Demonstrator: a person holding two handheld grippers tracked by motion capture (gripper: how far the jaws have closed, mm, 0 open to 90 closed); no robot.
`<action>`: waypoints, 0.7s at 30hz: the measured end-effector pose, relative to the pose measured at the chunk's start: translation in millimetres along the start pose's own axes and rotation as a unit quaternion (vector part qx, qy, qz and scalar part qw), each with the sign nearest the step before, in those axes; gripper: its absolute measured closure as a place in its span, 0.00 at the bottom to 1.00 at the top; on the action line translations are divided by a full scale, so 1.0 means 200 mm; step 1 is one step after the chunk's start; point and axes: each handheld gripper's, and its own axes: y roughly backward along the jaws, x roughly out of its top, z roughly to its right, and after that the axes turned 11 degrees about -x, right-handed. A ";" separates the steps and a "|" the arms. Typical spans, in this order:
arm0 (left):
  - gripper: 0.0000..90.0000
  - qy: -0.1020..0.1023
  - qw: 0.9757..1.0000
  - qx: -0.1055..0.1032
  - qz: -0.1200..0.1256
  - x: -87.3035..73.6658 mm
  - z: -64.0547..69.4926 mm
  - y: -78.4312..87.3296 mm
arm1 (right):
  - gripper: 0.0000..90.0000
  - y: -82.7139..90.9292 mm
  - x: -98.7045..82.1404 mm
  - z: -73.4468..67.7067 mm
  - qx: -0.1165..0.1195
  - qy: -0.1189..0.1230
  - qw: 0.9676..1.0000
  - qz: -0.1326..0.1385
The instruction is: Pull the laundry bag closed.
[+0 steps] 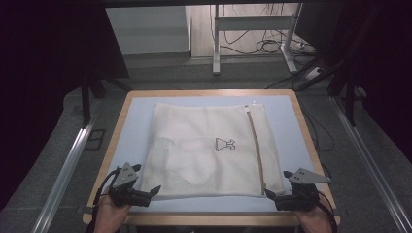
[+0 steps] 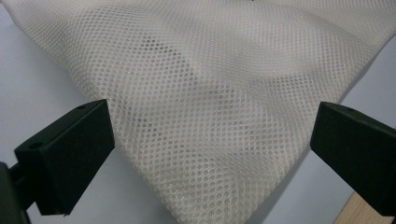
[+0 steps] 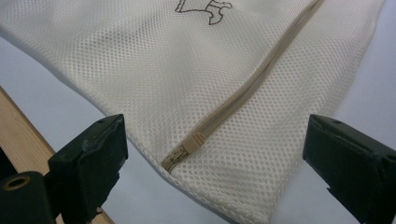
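I see a white mesh laundry bag (image 1: 209,150) lying flat, its zipper (image 1: 256,148) running from the tabletop's (image 1: 291,121) far edge to the near edge; my left hand-held gripper (image 1: 154,190) and right hand-held gripper (image 1: 268,194) are both released.

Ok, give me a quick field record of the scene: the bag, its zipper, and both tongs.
item: white mesh laundry bag, lying flat on the blue mat
zipper: beige zipper runs along the bag's right side; its near end lies between the right jaws
print: small dark logo mid-bag
left tongs: open, at the near left corner, not gripping
right tongs: open, at the near right corner, not gripping
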 end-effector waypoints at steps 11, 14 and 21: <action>0.00 -0.001 1.000 0.000 -0.001 0.00 0.00 -0.01 | 0.06 -0.02 -0.01 0.01 0.011 -0.002 1.000 -0.015; 0.00 -0.001 1.000 0.001 -0.002 0.00 0.00 -0.01 | 0.07 -0.02 -0.01 0.00 0.013 0.002 1.000 -0.017; 0.01 -0.003 1.000 0.002 -0.007 0.00 0.00 -0.02 | 0.07 -0.04 -0.01 -0.01 0.016 0.010 0.999 -0.030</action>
